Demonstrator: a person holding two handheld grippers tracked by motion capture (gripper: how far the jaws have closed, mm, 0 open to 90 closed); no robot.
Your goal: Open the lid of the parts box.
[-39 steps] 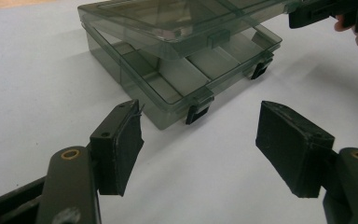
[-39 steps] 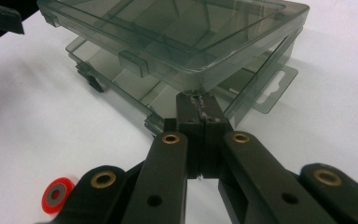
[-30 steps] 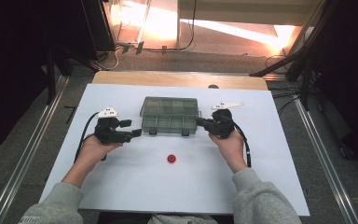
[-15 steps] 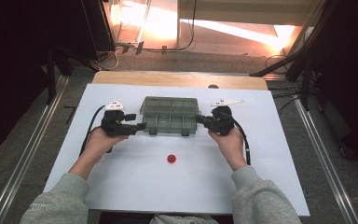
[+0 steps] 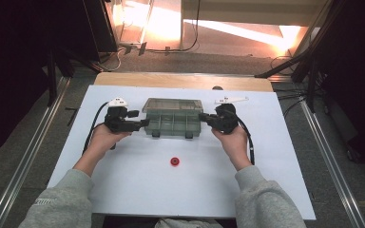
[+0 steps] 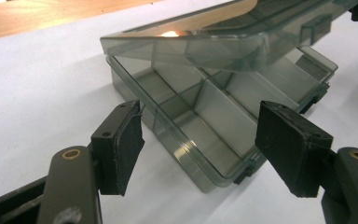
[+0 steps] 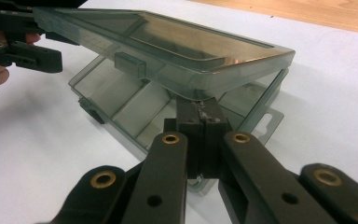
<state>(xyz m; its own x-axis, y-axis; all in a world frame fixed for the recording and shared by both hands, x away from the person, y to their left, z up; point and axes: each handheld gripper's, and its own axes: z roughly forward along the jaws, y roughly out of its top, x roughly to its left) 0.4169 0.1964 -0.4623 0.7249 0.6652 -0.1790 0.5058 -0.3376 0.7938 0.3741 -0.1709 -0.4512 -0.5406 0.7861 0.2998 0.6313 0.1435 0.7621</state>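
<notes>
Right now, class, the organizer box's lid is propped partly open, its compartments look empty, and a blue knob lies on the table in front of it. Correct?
One error: the knob is red, as the high view shows. The organizer box does have its lid propped partly open over empty-looking compartments.

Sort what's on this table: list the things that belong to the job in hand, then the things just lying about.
In the job:
- clear compartment box, its base on the table
- its lid, part raised
- right tool, shut, tips under the lid's edge
- left tool, open, at the box's other end

Lying about:
- small red round piece on the white table, near the person
</notes>
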